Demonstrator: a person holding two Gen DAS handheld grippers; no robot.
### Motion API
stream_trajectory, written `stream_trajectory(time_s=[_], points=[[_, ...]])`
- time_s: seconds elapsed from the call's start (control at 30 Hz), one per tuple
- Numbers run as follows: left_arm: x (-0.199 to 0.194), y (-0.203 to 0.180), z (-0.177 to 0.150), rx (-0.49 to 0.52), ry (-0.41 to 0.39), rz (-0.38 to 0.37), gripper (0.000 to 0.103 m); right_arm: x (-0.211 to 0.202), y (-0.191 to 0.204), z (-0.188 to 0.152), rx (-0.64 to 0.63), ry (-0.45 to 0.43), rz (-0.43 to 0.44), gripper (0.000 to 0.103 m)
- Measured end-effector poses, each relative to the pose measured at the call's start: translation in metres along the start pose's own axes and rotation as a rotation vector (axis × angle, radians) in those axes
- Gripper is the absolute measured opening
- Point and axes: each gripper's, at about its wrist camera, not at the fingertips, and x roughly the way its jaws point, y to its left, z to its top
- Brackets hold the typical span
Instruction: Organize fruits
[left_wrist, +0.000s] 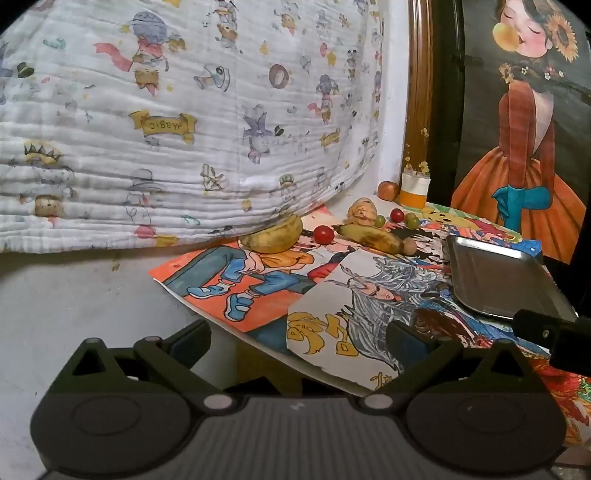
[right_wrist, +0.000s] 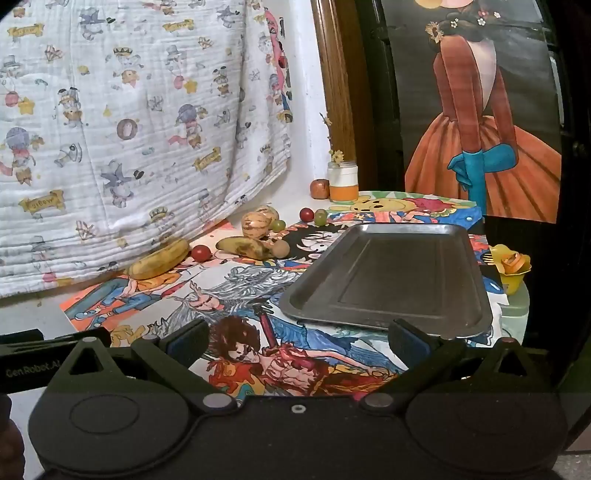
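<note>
Two spotted bananas lie on the drawing-covered table: one (left_wrist: 273, 238) (right_wrist: 160, 258) by the hanging cloth, the other (left_wrist: 365, 236) (right_wrist: 243, 246) further right. Between them rests a red cherry tomato (left_wrist: 324, 234) (right_wrist: 201, 253). Behind sit a striped tan melon (left_wrist: 362, 212) (right_wrist: 256, 223), green grapes (left_wrist: 411, 220) (right_wrist: 320, 217), another red tomato (left_wrist: 396, 215) (right_wrist: 306, 213) and a small brown fruit (left_wrist: 409, 245) (right_wrist: 280, 248). A bare metal tray (right_wrist: 388, 277) (left_wrist: 498, 280) lies at the right. My left gripper (left_wrist: 299, 343) and my right gripper (right_wrist: 299, 339) both hang open, well short of the fruit, holding nothing.
A small apple (left_wrist: 388, 190) (right_wrist: 320, 189) and a white-and-orange jar (left_wrist: 414, 190) (right_wrist: 343, 182) stand at the back by a wooden frame. A yellow flower cup (right_wrist: 511, 267) sits right of the tray. A painting of a figure in an orange dress leans behind. The printed cloth hangs at the left.
</note>
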Motion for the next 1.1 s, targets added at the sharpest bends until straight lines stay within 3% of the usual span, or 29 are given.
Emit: stream_trajectory(time_s=[1.1], points=[[0.0064, -0.0029, -0.0015, 0.012, 0.041, 0.003, 0.103, 0.0032, -0.0041, -0.0026, 0.009, 0.007, 0.002, 0.103]])
